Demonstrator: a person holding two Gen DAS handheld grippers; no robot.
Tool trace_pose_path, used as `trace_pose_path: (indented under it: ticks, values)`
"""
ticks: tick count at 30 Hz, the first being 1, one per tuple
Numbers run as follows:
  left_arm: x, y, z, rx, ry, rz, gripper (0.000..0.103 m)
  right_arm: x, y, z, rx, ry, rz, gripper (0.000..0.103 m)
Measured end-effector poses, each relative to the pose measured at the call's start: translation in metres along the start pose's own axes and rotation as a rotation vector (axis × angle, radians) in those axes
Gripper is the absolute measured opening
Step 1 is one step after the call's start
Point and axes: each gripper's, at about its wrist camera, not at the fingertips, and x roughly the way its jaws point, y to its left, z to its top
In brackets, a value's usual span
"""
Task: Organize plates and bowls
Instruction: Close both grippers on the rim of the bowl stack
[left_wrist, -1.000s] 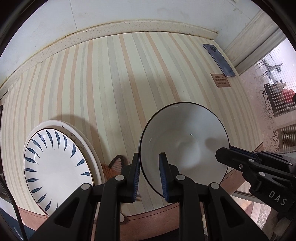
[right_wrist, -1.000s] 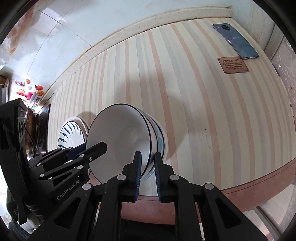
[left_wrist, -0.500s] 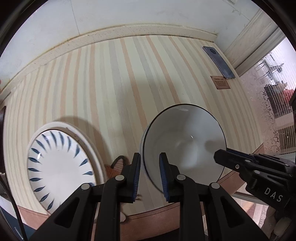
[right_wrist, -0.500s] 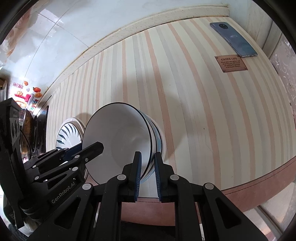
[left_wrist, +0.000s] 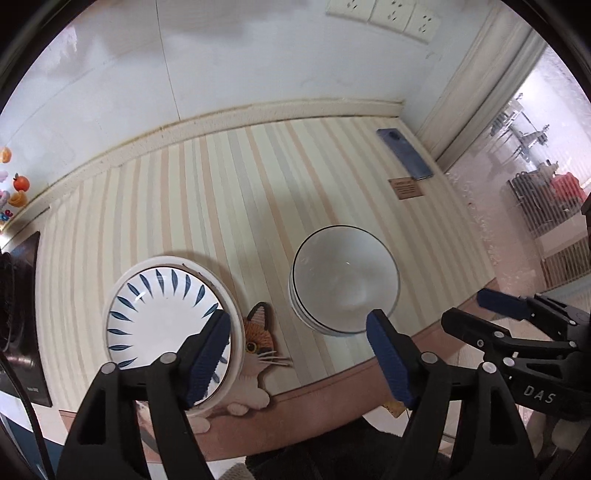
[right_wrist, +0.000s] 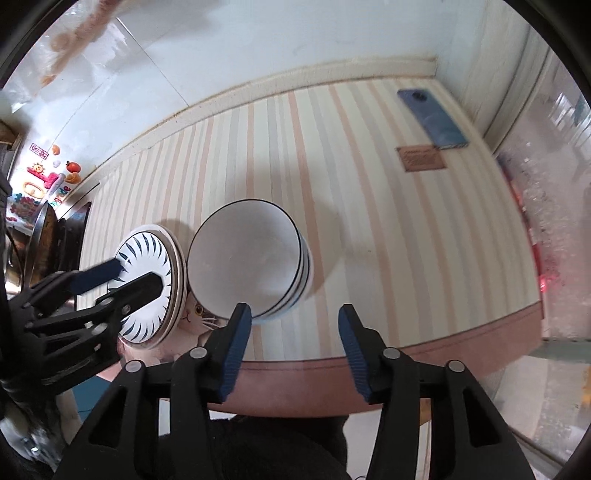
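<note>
A stack of white bowls with dark rims (left_wrist: 345, 280) (right_wrist: 247, 258) stands on the striped table near its front edge. To its left lies a stack of white plates with blue leaf marks (left_wrist: 162, 317) (right_wrist: 147, 288). My left gripper (left_wrist: 299, 332) is open and empty, raised above the table's front edge between the plates and the bowls. My right gripper (right_wrist: 295, 325) is open and empty, just right of the bowls. Each gripper shows in the other's view.
A cat-shaped coaster (left_wrist: 258, 343) lies between the plates and bowls. A blue phone (left_wrist: 404, 153) (right_wrist: 432, 118) and a small brown label (left_wrist: 406, 187) (right_wrist: 421, 158) lie at the far right by the wall. A dark stove top (left_wrist: 18, 314) is at the left.
Both grippers have let go of the bowl rim, opened wide and pulled back and up. The top bowl now rests level on the bowl stack.
</note>
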Motion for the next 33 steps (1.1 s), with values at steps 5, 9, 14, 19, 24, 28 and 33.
trace_pose_path:
  ticks: [5, 9, 14, 19, 24, 28, 33]
  values:
    - [-0.026, -0.001, -0.005, 0.005, -0.021, -0.032, 0.092, -0.036, 0.005, -0.014, -0.013, -0.045, -0.003, 0.078]
    - [-0.046, -0.003, -0.008, 0.003, -0.046, -0.053, 0.092, -0.065, 0.011, -0.021, -0.02, -0.088, -0.012, 0.088]
    - [-0.058, -0.004, -0.008, 0.006, -0.051, -0.116, 0.096, -0.091, 0.018, -0.027, -0.023, -0.125, -0.002, 0.09]
    - [-0.054, -0.001, -0.001, -0.006, -0.077, -0.122, 0.096, -0.105, 0.017, -0.029, -0.008, -0.138, 0.018, 0.094]
    - [-0.029, 0.008, 0.015, -0.038, -0.074, -0.147, 0.103, -0.096, 0.005, -0.021, 0.012, -0.124, 0.073, 0.098]
    - [0.006, 0.011, 0.029, -0.04, -0.019, -0.159, 0.103, -0.07, -0.005, -0.012, 0.037, -0.084, 0.083, 0.098]
    - [0.071, 0.016, 0.042, -0.042, 0.134, -0.171, 0.102, -0.009, -0.026, 0.004, 0.1, 0.031, 0.179, 0.098]
